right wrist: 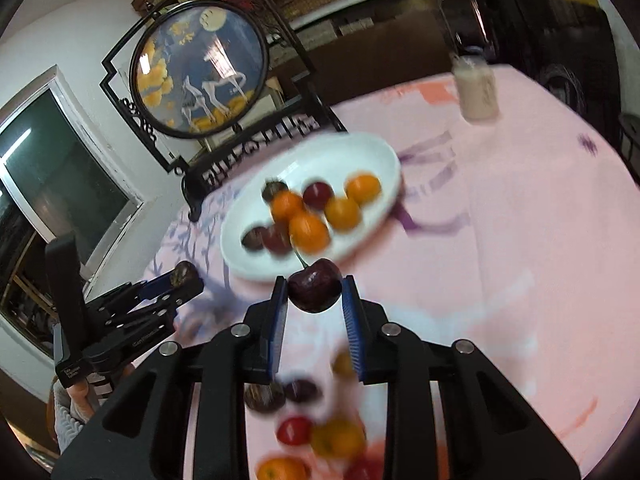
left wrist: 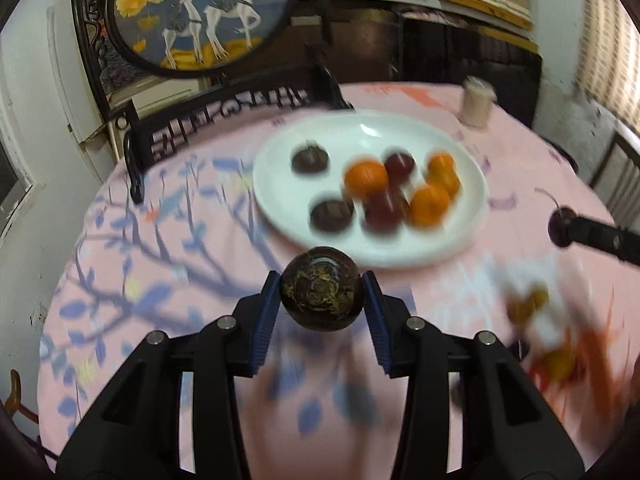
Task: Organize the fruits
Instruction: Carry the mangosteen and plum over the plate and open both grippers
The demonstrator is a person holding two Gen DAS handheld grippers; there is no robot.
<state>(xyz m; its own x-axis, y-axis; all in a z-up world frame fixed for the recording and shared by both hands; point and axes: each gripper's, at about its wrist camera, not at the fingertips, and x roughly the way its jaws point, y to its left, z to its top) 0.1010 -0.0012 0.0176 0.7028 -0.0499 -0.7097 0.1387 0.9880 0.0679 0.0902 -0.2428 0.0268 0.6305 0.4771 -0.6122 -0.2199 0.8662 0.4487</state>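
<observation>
Pink tablecloth below: left jaws clamp brown mangosteen, right jaws dark cherry.

A dark brown, round mangosteen is hanging clear of the cloth just in front of the white plate, while a glossy dark cherry with a thin stem is hanging near the plate's front rim. On the plate, oranges, dark red fruits and two brown ones are sitting clustered together.
</observation>
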